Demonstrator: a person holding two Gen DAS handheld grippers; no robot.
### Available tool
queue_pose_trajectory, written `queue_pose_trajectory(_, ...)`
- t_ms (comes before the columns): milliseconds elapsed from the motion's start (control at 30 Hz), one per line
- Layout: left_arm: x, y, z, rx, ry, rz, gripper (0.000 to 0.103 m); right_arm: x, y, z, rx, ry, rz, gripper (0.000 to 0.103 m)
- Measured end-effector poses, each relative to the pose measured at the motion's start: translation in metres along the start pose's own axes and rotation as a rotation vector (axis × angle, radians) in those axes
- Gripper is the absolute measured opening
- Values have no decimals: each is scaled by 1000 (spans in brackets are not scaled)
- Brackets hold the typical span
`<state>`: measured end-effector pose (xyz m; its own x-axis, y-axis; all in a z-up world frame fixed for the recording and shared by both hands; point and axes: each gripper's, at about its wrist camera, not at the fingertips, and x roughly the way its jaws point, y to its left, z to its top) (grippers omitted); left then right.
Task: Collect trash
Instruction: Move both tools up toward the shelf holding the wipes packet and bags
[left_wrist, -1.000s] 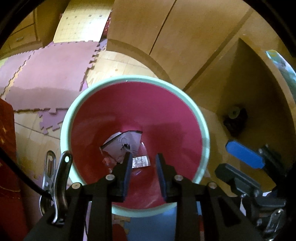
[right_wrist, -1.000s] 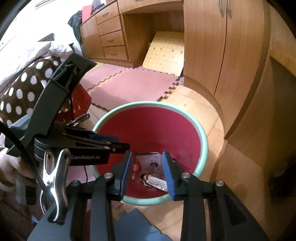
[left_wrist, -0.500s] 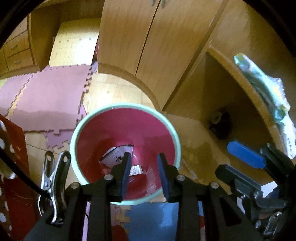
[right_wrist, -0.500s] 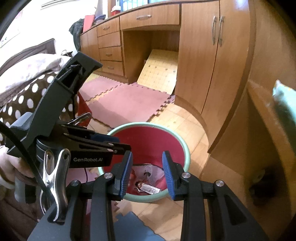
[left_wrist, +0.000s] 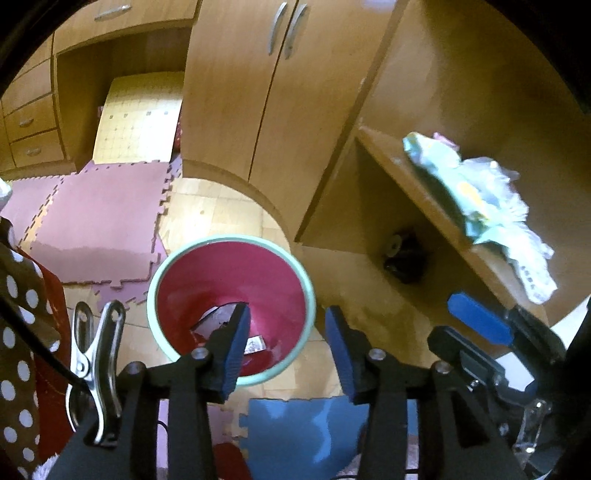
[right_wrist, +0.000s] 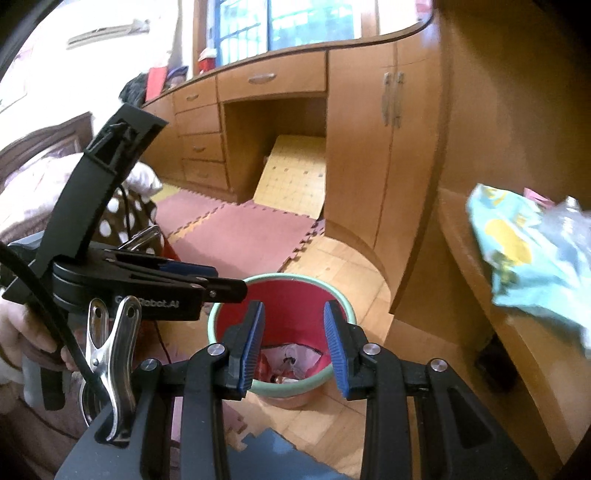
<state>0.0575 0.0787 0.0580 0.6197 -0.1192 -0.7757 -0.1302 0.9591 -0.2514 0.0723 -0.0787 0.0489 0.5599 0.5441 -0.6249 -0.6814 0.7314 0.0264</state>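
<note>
- A red bin (left_wrist: 236, 280) with a pale green rim is seen standing on the wooden floor (left_wrist: 221, 210), just beside the curved base of a wooden cabinet (left_wrist: 258, 92).
- Crumpled paper and wrappers (right_wrist: 288, 360) are seen lying at the bottom of the bin.
- The left gripper (left_wrist: 286, 341) is held above the bin's near rim; its jaws are opening and nothing is held between them.
- The right gripper (right_wrist: 293, 343) is held above the bin as well, its jaws parted with only the bin's inside seen through the gap; nothing is gripped.
- A hand (right_wrist: 22, 332) is seen on the left gripper's handle, to the left of the bin in the right wrist view.
- Pink foam mats (left_wrist: 96, 218) are laid on the floor beyond the bin, and a blue mat (left_wrist: 306, 435) lies on its near side.
- A light blue patterned packet (left_wrist: 476, 206) is seen lying on a wooden shelf (left_wrist: 406, 177), to the right of the bin and higher.
- A small dark object (left_wrist: 404, 254) is tucked under that shelf; what it is cannot be told.
</note>
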Motion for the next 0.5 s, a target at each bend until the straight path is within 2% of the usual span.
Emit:
queue_pose_trajectory(333,-41,-29,2,43,-38,-65,46,-55,3,-10,98,-57,-68,34)
queue_pose_trajectory(500,-56,-41,6,62,-51,-70,46,-82,3,-8,128,-79,-115,34)
